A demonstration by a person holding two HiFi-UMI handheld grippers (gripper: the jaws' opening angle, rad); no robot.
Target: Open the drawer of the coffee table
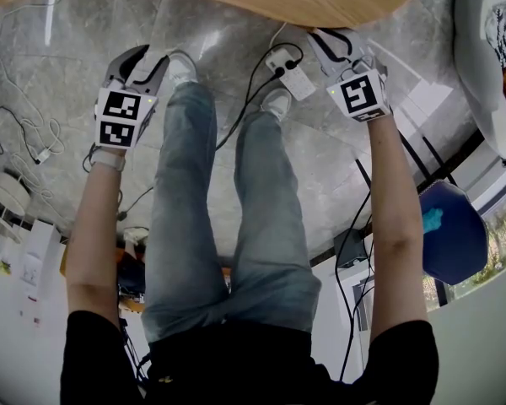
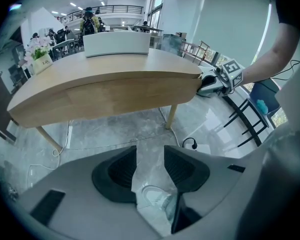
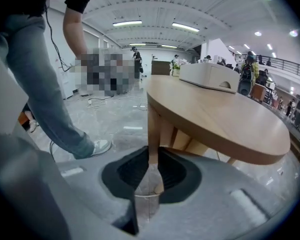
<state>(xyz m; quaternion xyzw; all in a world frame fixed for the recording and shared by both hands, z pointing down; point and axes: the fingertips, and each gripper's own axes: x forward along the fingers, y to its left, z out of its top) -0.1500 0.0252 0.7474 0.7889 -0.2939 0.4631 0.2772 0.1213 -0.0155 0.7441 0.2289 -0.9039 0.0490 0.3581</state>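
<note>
Alt text: A person stood at a pale wood coffee table (image 2: pixel 115 66) in a big open hall, one handheld gripper per hand.

The R gripper (image 3: pixel 152 156) was at the table's end. Its jaws were nearly together w/ a thin upright strip of wood pinched between the pads. That strip looked like the end edge of the drawer front (image 2: pixel 130 91), though this is a judgement.

The L gripper (image 2: pixel 150 156) hung well apart from the table, aimed down. Its jaws were apart w/ nothing between them, only grey marble floor (image 2: pixel 115 129) showing thru the gap.

Task's thing: the drawer sat under the tabletop, its front flush w/ the apron, so it looked closed. Its long axis ran along the table's curved long side, left-right in the L gripper view, face turned toward that camera. In the R gripper view it was seen edge-on.

Step, as judged: grip taken at the drawer's end, pull not yet begun. The next move prob. calls for a straight, level pull away from the table body, square to the long axis. A one-ended pull could skew the drawer and jam it.

A white box (image 2: pixel 116 43) and a flower pot (image 2: pixel 37 54) stood on top.
</note>
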